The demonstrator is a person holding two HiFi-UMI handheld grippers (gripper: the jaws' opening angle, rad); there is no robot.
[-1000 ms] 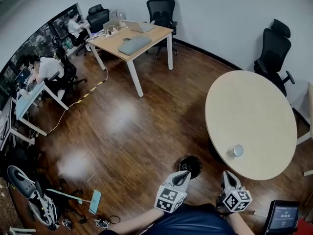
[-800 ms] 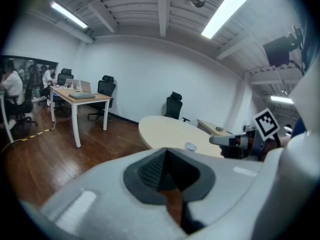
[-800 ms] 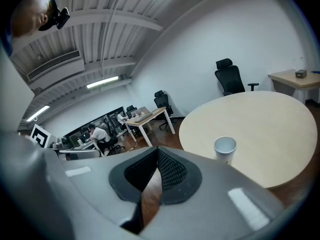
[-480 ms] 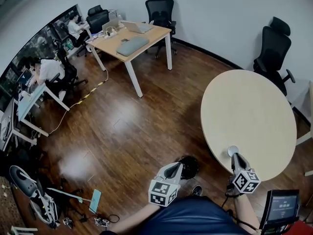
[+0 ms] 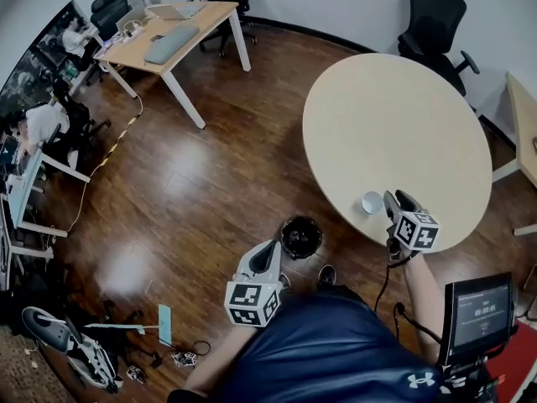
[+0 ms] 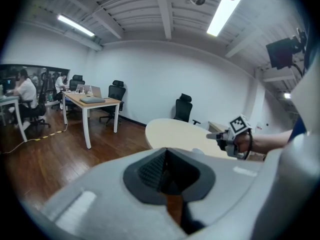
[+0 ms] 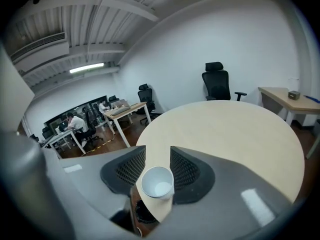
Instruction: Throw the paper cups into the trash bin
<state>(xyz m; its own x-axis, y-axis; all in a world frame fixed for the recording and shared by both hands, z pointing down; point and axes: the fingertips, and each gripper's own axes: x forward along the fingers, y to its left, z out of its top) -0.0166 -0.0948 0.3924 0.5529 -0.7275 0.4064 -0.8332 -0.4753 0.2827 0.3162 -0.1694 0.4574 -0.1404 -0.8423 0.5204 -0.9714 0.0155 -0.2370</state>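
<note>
The right gripper point(image 7: 157, 160) has its jaws opening, spread on either side of a white paper cup point(image 7: 157, 182) without pressing on it. The cup stands upright near the edge of the round table point(image 5: 394, 116). The left gripper point(image 6: 166, 170) has its jaws together with nothing between them, near the black trash bin point(image 5: 300, 236) on the wooden floor point(image 5: 210, 200).

In the right gripper view the trash bin point(image 7: 145, 215) is only a dark sliver under the round table's point(image 7: 225, 129) edge. The rest of it is covered by the paper cup point(image 7: 157, 181) and by my right gripper point(image 7: 157, 155), whose jaws are opening with the cup between them. In the head view the print on the screen point(image 5: 481, 309) is too small to read, the desk point(image 5: 522, 133) at the right is cut by the edge, and the floor clutter point(image 5: 84, 355) is too small to name.
</note>
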